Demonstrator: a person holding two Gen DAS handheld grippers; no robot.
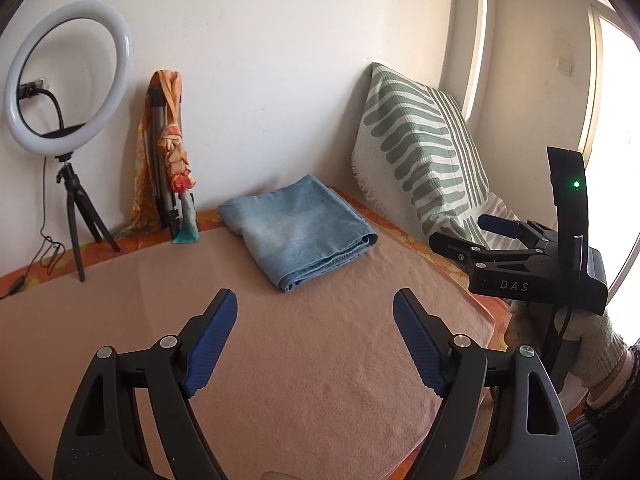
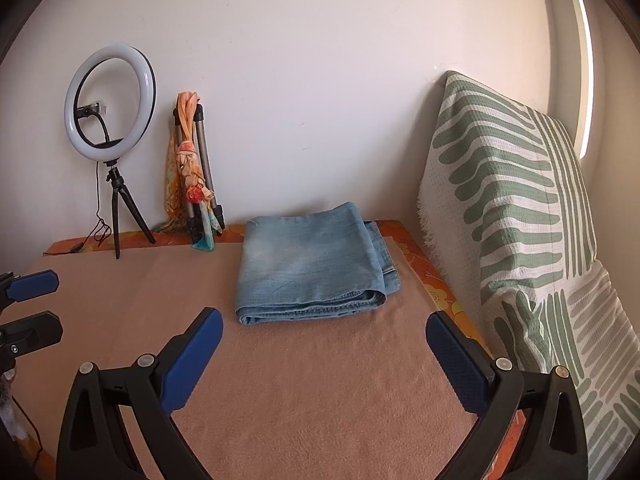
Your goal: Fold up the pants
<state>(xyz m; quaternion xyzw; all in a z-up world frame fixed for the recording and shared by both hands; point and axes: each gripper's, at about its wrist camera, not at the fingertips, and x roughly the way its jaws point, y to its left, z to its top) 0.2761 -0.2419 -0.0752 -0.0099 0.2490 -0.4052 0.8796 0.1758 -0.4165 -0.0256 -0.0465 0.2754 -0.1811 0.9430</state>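
Note:
Light blue denim pants point(image 1: 298, 230) lie folded into a compact rectangle on a pinkish blanket point(image 1: 280, 340), toward its far side; they also show in the right wrist view point(image 2: 314, 266). My left gripper point(image 1: 314, 312) is open and empty, held back from the pants over the blanket. My right gripper point(image 2: 324, 336) is open and empty, just short of the pants' near folded edge. The right gripper also shows at the right in the left wrist view point(image 1: 472, 234), held in a white-gloved hand. The left gripper's fingers point(image 2: 34, 284) show at the left edge of the right wrist view.
A green-and-white patterned pillow point(image 2: 516, 216) leans against the wall at the right. A ring light on a small tripod point(image 2: 110, 104) and a folded tripod wrapped in an orange scarf point(image 2: 194, 176) stand at the back left. A bright window point(image 1: 616, 140) is at far right.

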